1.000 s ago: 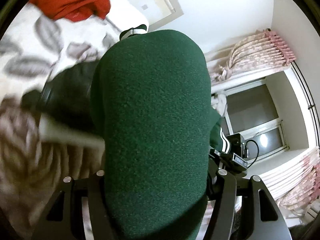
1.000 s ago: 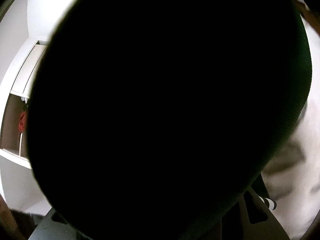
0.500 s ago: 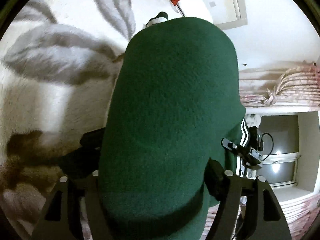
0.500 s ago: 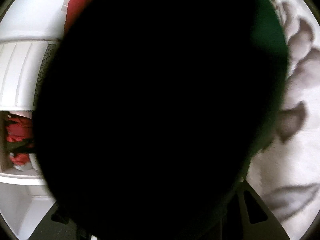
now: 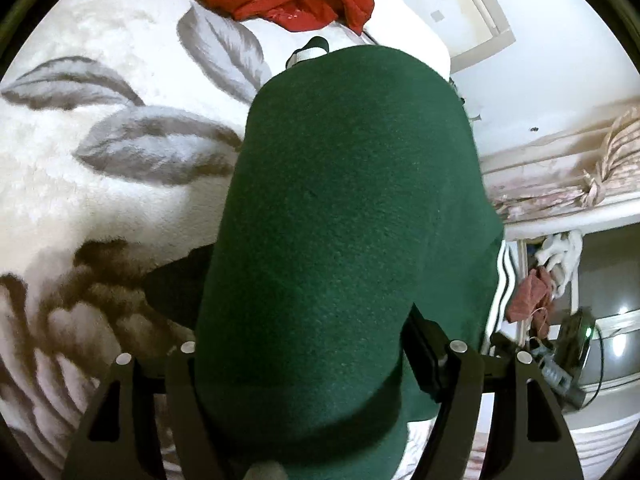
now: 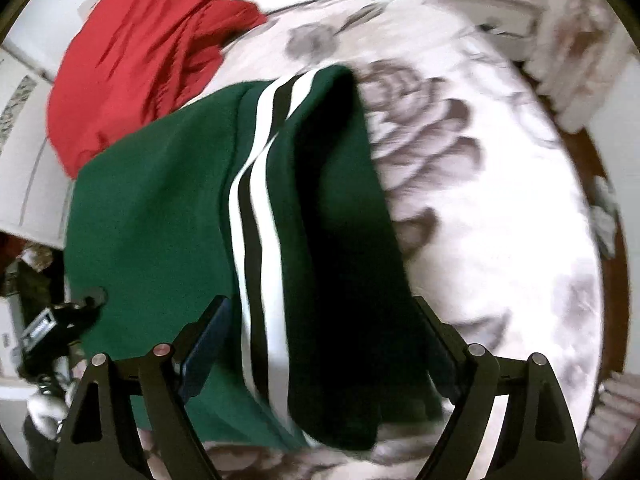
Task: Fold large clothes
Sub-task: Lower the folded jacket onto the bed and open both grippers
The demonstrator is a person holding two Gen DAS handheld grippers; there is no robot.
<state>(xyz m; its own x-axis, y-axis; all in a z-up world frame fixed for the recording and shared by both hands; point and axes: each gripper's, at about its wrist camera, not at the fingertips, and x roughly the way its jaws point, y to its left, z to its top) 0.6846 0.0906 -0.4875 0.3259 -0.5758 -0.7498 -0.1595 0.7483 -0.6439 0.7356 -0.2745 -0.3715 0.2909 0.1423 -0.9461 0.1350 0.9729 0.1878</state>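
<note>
The green garment [image 6: 168,208] with its white stripes [image 6: 256,184] lies doubled over on the flowered blanket [image 6: 500,220] of the bed, filling the middle of both views. My right fingers [image 6: 320,344] have just been opening and stand spread, fabric loose between them. My left fingers [image 5: 304,360], also just opening, straddle a thick green bulge; grip unclear. One fold looks laid; smoothing and further folds remain. Red clothing [image 6: 140,56] waits at eleven o'clock.

Garment [image 6: 168,208] on blanket [image 6: 500,220], beside clothes pile [image 6: 136,64]
</note>
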